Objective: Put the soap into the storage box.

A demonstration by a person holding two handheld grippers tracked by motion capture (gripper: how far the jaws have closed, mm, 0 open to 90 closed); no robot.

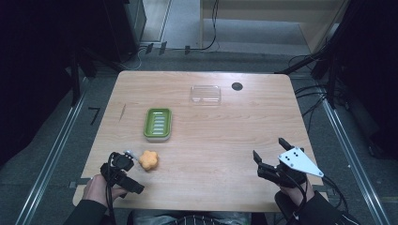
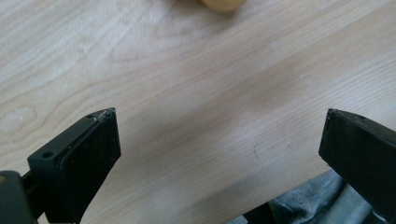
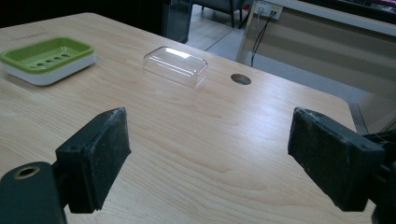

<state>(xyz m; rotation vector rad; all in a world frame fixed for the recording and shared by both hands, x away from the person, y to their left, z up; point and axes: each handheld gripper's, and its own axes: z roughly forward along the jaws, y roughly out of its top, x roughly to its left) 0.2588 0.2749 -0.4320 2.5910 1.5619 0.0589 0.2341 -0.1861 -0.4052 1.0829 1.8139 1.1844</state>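
An orange flower-shaped soap (image 1: pixel 149 160) lies on the wooden table (image 1: pixel 211 140) near the front left. My left gripper (image 1: pixel 132 172) is just to its left, open and empty; in the left gripper view (image 2: pixel 219 135) the soap's pale edge (image 2: pixel 222 3) peeks in at the top, beyond the jaws. A green soap dish (image 1: pixel 157 124) on a white base sits behind the soap. A clear plastic lid (image 1: pixel 205 93) lies farther back. My right gripper (image 1: pixel 270 150) hovers open and empty at the front right, and its own view (image 3: pixel 210 140) faces the lid (image 3: pixel 176 64) and the dish (image 3: pixel 46 58).
A round cable hole (image 1: pixel 237 86) is in the table beside the lid, also seen as the hole (image 3: pixel 241 79) in the right gripper view. Cables run over the floor behind the table. The person's sleeves rest at the front edge.
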